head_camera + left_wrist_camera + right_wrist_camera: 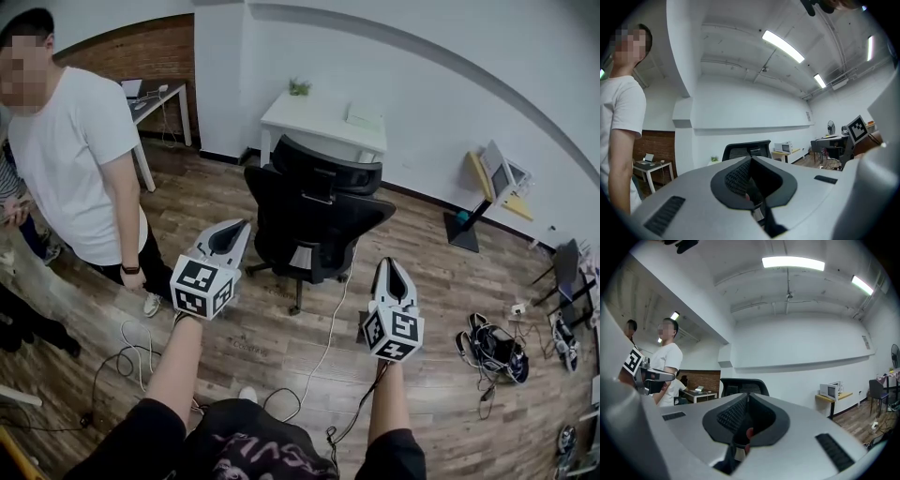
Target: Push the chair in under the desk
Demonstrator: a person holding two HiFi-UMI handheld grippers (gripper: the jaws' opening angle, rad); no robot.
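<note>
chair (pixel 314 216): pulled out in front of the white desk (pixel 314 120), back toward us | left gripper (pixel 232 236), right gripper (pixel 391 279): jaws pinched together, empty, not touching it | step: approach, I'd say | next: plant both on that back, shove straight in

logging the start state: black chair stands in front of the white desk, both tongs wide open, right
No: the left gripper and right gripper both have their tongs shut, as the two gripper views show. The black chair stands in front of the white desk.
</note>
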